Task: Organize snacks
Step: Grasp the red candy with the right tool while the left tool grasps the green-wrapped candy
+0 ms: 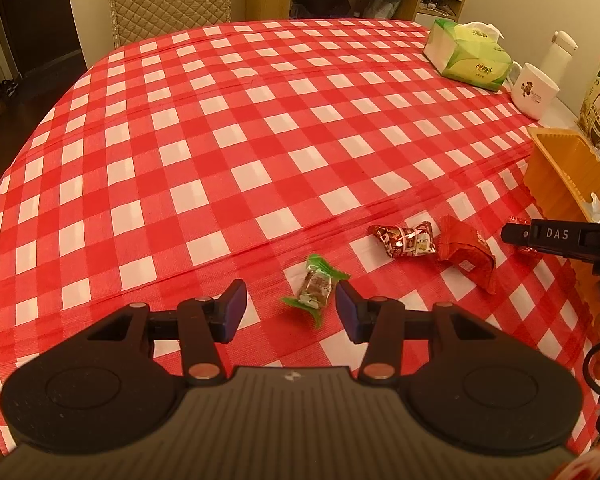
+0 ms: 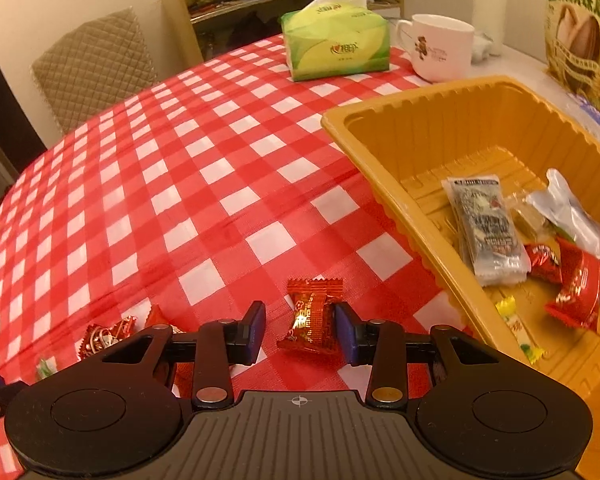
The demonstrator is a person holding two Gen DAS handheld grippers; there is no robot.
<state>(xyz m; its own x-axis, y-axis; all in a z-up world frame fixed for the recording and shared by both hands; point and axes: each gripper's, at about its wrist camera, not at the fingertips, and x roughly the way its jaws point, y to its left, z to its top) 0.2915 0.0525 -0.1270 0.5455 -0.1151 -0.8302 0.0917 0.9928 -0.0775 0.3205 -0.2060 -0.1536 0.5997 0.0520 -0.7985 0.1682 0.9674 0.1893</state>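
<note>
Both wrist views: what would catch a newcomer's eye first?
The red-checked cloth fills both views. An orange tray at its right already holds wrapped snacks. The left gripper brackets a green candy, and the right gripper brackets a red candy.

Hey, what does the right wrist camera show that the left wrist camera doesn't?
Only the right wrist view looks into the orange tray: a grey-white snack packet and red packets lie inside. It also shows a red candy between the right gripper fingers.

Only the left wrist view shows the green-wrapped candy between the left gripper fingers.

Both show the checked tablecloth, tissue pack, mug and sunflower seed bag.
</note>
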